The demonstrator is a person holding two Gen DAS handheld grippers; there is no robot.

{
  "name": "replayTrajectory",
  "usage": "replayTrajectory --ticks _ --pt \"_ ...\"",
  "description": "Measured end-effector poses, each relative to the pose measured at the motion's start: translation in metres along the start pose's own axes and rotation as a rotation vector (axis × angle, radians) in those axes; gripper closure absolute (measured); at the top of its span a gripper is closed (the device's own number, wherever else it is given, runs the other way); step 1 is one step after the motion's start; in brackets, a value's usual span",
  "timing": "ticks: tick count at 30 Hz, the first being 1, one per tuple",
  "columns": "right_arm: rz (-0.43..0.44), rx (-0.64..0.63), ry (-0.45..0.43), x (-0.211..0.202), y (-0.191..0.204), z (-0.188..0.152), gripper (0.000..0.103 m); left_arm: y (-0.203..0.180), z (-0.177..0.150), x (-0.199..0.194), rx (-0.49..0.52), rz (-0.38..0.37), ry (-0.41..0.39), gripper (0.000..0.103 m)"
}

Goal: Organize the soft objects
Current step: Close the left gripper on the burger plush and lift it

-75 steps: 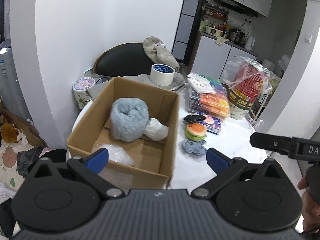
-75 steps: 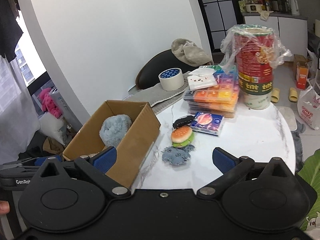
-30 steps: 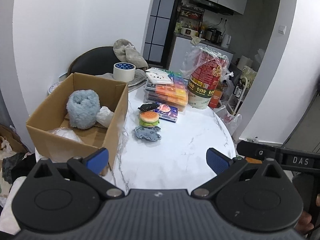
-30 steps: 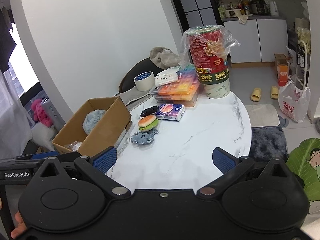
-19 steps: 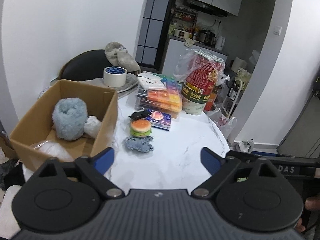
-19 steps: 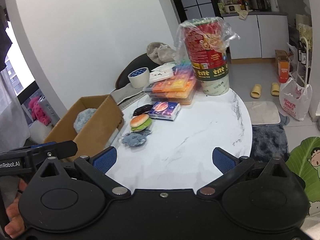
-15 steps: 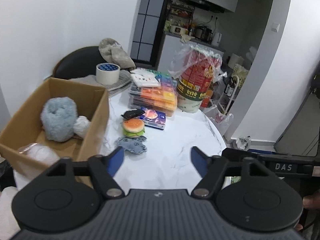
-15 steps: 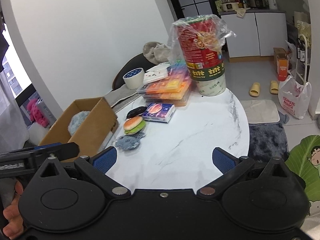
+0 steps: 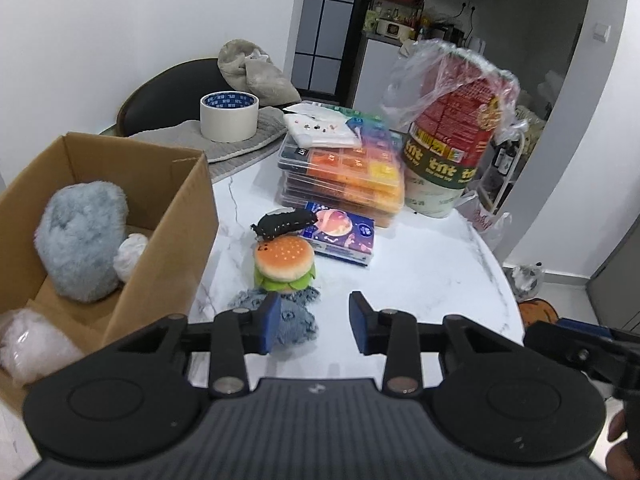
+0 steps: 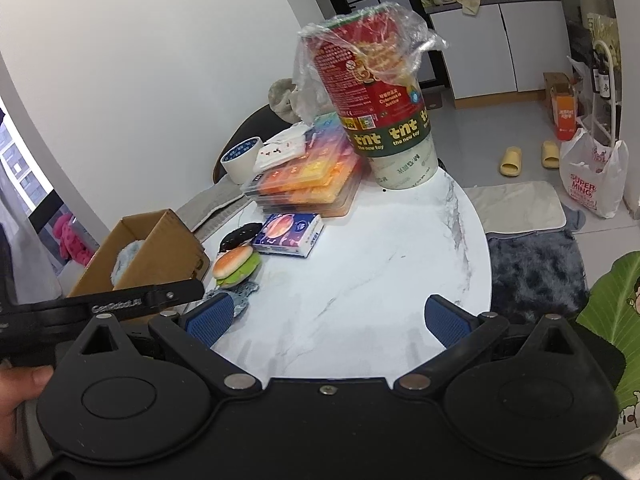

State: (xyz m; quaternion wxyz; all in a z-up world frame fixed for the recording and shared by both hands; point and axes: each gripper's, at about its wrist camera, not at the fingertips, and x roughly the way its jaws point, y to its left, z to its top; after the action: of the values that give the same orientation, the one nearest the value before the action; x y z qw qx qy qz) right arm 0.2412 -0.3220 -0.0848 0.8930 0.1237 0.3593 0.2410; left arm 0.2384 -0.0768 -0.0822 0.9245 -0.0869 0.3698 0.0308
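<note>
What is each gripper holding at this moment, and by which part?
Nothing. The left gripper has just been closing, its pads apart beside the flat grey-blue plush toy. The right gripper is open, empty.

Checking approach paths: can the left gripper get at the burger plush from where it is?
Probably yes. The left gripper, jaws just narrowed and empty, points at the burger plush; only the flat blue-grey plush lies before it, and the cardboard box stands aside.

Left hand-held gripper [image 9: 314, 322] tilts downward, its jaws just closing to a narrow gap, pads gripping nothing; right hand-held gripper [image 10: 330, 320] tilts downward, jaws spread wide.
</note>
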Motion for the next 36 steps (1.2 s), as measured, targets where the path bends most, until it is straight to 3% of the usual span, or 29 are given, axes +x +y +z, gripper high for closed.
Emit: replayTrajectory --ticks 9,19,26,31,36 --pt "0.009 0.002 0.031 0.022 -0.017 0.005 0.001 -0.001 0.012 0.038 -0.003 0.093 0.035 0.066" --pt "0.04 -0.002 0.066 0.048 -0.025 0.011 0.002 -0.002 0.022 0.069 -0.019 0.142 0.049 0.046" --pt "0.044 -0.035 0.077 0.065 -0.023 0.014 0.008 -0.001 0.022 0.083 -0.036 0.148 0.058 0.047" --pt "0.057 -0.064 0.091 0.081 -0.022 0.021 0.014 -0.001 0.019 0.083 -0.055 0.149 0.058 0.064" --pt "0.07 -0.136 0.101 0.095 -0.014 0.034 0.015 -0.002 0.019 0.076 -0.053 0.143 0.051 0.066"
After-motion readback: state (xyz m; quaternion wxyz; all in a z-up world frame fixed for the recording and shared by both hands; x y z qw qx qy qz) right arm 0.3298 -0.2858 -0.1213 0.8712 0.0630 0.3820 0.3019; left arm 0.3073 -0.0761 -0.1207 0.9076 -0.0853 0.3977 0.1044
